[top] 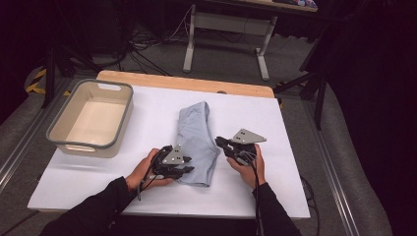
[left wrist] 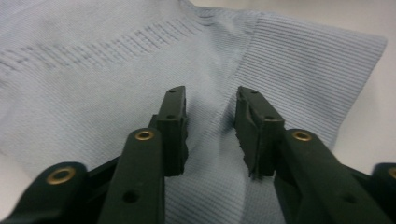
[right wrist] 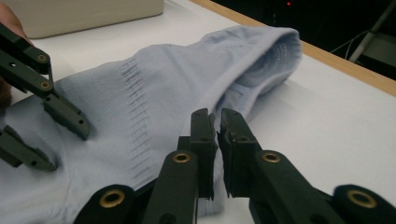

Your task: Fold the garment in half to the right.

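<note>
A light blue knit garment (top: 196,132) lies folded in the middle of the white table (top: 275,187). My left gripper (top: 191,169) is at the garment's near left part. Its jaws stand open just above the ribbed fabric (left wrist: 93,93), with nothing between them (left wrist: 210,100). My right gripper (top: 219,141) is at the garment's right edge. Its jaws (right wrist: 214,116) are closed to a narrow slit and appear to pinch the edge of the cloth (right wrist: 163,79). The right gripper view also has the left gripper (right wrist: 70,149) open over the fabric at the left.
A beige basket with a grey rim (top: 125,105) stands at the table's far left. A wooden strip (top: 187,82) runs along the far edge. Beyond it are a desk's legs (top: 189,46) and cables on the floor.
</note>
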Demonstrator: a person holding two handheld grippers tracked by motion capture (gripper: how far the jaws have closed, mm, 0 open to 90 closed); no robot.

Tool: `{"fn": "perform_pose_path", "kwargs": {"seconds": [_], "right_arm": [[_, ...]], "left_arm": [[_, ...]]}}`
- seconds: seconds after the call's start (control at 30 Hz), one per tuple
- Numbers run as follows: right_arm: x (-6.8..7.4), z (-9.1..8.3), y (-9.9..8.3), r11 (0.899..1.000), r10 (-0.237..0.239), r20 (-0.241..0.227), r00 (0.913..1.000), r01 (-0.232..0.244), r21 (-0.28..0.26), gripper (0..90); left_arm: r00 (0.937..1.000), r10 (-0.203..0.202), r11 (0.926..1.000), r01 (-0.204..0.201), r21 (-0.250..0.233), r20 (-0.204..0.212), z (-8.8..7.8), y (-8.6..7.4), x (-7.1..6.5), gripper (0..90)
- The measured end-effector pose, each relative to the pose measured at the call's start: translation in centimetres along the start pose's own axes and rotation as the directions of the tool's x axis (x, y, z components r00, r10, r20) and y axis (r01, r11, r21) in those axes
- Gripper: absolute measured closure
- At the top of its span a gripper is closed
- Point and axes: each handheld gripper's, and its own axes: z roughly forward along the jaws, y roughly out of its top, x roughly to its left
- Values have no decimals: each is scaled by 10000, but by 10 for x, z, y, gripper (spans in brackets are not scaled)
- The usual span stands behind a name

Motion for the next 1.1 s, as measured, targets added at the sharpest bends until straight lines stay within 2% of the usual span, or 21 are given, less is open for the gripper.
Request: {"fn": "perform_pose_path", "kwargs": {"seconds": [0.1, 0.2, 0.33, 0.4, 0.5, 0.53, 0.6, 0.63, 0.7, 0.77, 0.9, 1.03, 1.1], "right_arm": [[1, 12, 8, 9981, -606, -64, 9981, 607, 90, 866], [-3, 29, 20, 9958, -902, -194, 9957, 905, 112, 869], [-15, 51, 36, 9984, -548, -623, 9966, 555, 106, 854], [-22, 63, 46, 9984, -549, -633, 9965, 557, 124, 847], [-27, 70, 51, 9984, -518, -590, 9969, 531, 206, 850], [-34, 83, 55, 9987, -344, -655, 9973, 367, 355, 860], [-37, 94, 55, 9974, -247, -852, 9961, 303, 649, 876], [-38, 98, 55, 9960, -329, -854, 9958, 398, 797, 881], [-39, 104, 52, 9948, -206, -900, 9957, 294, 974, 889], [-42, 111, 48, 9921, -83, -930, 9956, 198, 1239, 890], [-49, 122, 35, 9846, 204, -673, 9975, -84, 1747, 888], [-54, 126, 29, 9838, 483, -328, 9983, -418, 1745, 888], [-55, 130, 26, 9801, 512, -219, 9984, -460, 1932, 889]], "left_arm": [[9999, -48, 10000, 48, 9, 92, 0, 0, 0, 691], [9996, -99, 9999, 102, -103, 271, 0, 0, 1, 737], [9993, -82, 9999, 85, -92, 351, 0, 0, 0, 758], [9994, -141, 9999, 144, -78, 325, 0, 0, 0, 760], [9995, -134, 9999, 135, -13, 277, 0, 0, 0, 766], [9994, -92, 9999, 95, -80, 323, 0, 0, -1, 781], [9994, -19, 10000, 21, -66, 336, 0, 0, 0, 797], [9992, -34, 10000, 35, -40, 410, 0, 0, -1, 807], [9989, 132, 9999, -132, 12, 443, 1, 1, -2, 818], [9986, 118, 9999, -120, 45, 520, 1, 1, -2, 822], [9977, 51, 10000, -56, 80, 669, 1, 1, 0, 823], [9977, 72, 9999, -79, 102, 678, 1, 1, 0, 823], [9978, 52, 9999, -58, 87, 666, 2, 1, 0, 823]]}}
